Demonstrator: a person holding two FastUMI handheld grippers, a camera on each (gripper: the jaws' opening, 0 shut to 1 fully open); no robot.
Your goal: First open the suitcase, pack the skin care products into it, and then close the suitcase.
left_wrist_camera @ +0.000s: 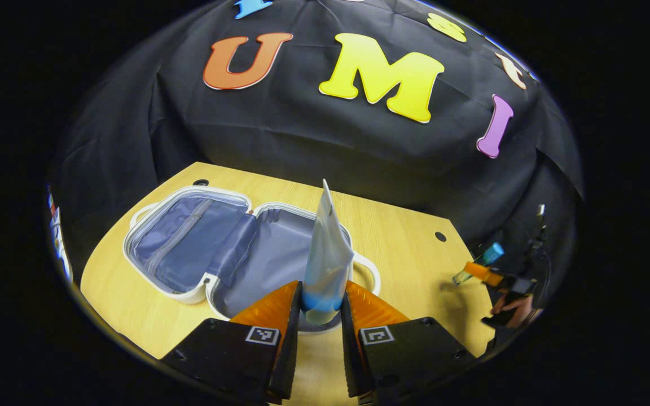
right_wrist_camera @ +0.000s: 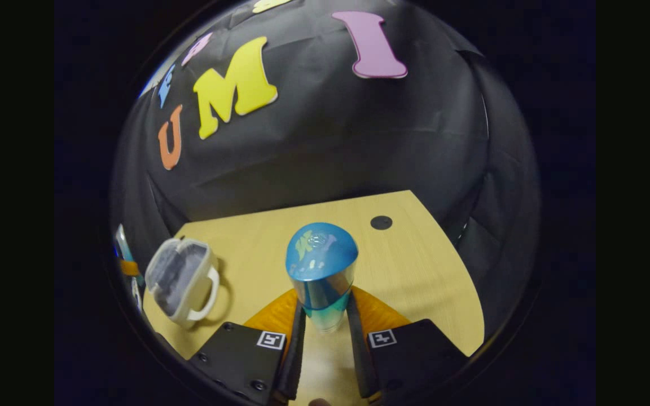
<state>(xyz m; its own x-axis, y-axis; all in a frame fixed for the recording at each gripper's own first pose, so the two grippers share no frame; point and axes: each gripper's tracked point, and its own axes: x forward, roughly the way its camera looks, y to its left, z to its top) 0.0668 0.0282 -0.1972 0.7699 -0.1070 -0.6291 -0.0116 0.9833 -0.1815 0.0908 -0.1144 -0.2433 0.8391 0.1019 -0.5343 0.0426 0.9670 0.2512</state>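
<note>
With the tube (left_wrist_camera: 328,254) pinched by the left gripper (left_wrist_camera: 321,307) above the open suitcase (left_wrist_camera: 235,254) and the bottle (right_wrist_camera: 320,276) (blue-capped) clamped in the right gripper (right_wrist_camera: 325,324), either could be dropped outside its rim.

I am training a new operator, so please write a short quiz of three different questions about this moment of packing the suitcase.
1. True or false: the suitcase lies open on the table.
2. What does the left tool hold: A) a tube, B) a sponge, C) a spoon?
3. Fill in: the right tool is shut on a bottle with a ____ cap.

Key: 1 true; 2 A; 3 blue.
</note>
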